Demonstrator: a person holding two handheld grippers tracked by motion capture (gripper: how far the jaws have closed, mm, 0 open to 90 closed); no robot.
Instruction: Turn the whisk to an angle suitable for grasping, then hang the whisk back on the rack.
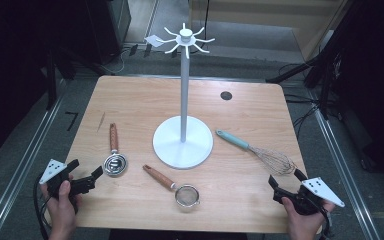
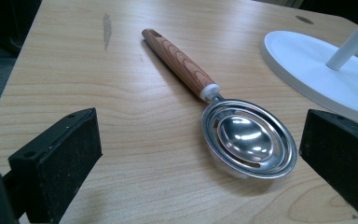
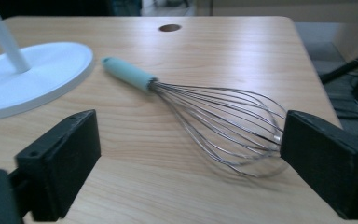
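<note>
High view: left hand-held gripper (image 1: 87, 179) low at the near left corner of the tabletop (image 1: 130, 95), jaws apart and empty; right hand-held gripper (image 1: 286, 187) at the near right corner, jaws likewise spread, clamped on nothing. Just ahead of the left hand-held gripper, an egg separator (image 2: 223, 119) with a wood-grain handle, flat on the tabletop, metal bowl nearest the jaws, handle pointing away. Just ahead of the right one, a wire whisk (image 3: 200, 109) with a pale teal handle, loops nearest and right up against the right-hand jaw, handle angled away toward the white hanging stand (image 1: 183, 131). Between the two hand-held grippers, a small mesh strainer (image 1: 176, 185), untouched.

Likely trouble: a pinch on the whisk's springy wires rather than the handle — squash, slip, or roll. Same for the separator's smooth rim — easy to skid off across the tabletop. Close to the stand's base, a careless swing could knock the pole.

Faint stamped mark inside the separator bowl, too small to read; no other writing legible.
</note>
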